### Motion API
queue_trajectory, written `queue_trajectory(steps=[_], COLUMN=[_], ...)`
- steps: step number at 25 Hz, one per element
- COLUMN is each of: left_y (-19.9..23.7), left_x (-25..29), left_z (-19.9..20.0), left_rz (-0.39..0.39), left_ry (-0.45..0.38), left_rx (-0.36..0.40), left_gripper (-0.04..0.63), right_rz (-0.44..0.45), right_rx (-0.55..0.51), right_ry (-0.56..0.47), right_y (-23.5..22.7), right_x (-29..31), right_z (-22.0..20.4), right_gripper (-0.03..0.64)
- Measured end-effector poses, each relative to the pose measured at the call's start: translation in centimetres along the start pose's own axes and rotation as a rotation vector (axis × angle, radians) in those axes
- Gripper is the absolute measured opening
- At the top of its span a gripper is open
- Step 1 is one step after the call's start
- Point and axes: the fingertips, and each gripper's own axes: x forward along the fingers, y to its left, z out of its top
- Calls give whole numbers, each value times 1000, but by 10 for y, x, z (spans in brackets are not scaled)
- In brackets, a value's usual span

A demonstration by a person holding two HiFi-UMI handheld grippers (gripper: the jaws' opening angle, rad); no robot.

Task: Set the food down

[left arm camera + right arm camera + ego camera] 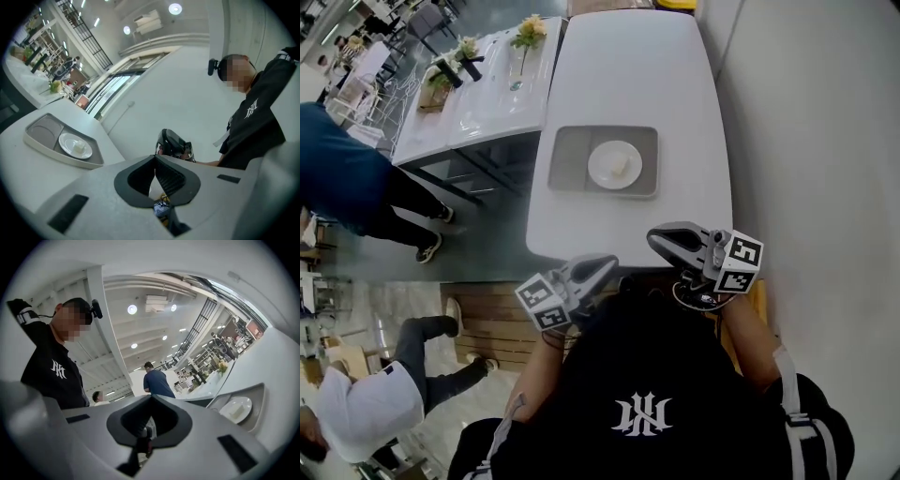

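Note:
A grey tray (572, 159) lies on the white table (628, 66). On the tray rests a white plate (614, 165) with a small pale piece of food (622, 166). The left gripper view shows the same tray (40, 133), plate (70, 143) and food (80, 148), as does the right gripper view: tray (257, 397) and plate (236, 409). My left gripper (609, 266) and right gripper (657, 240) hover by my chest at the table's near edge. Both are shut and hold nothing, well short of the tray. The right gripper (174, 143) shows past the left gripper (154, 169).
A second white table (487, 89) with flowers (528, 33) stands to the left across a gap. A person in blue (342, 178) and a person in white (361, 403) are on the left. A pale wall (816, 122) runs along the right.

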Motion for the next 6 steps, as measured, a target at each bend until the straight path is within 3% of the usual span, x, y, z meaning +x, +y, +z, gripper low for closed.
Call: queue_trajectory(steps=[6], left_y=[-26], left_x=[12], left_z=[-8], left_rz=[-12], left_ry=[28], left_rx=[-10], left_gripper=[6], right_rz=[4], right_rx=[-3], right_ry=[-49], right_y=[25], right_x=[-30], right_z=[2], right_gripper=[3])
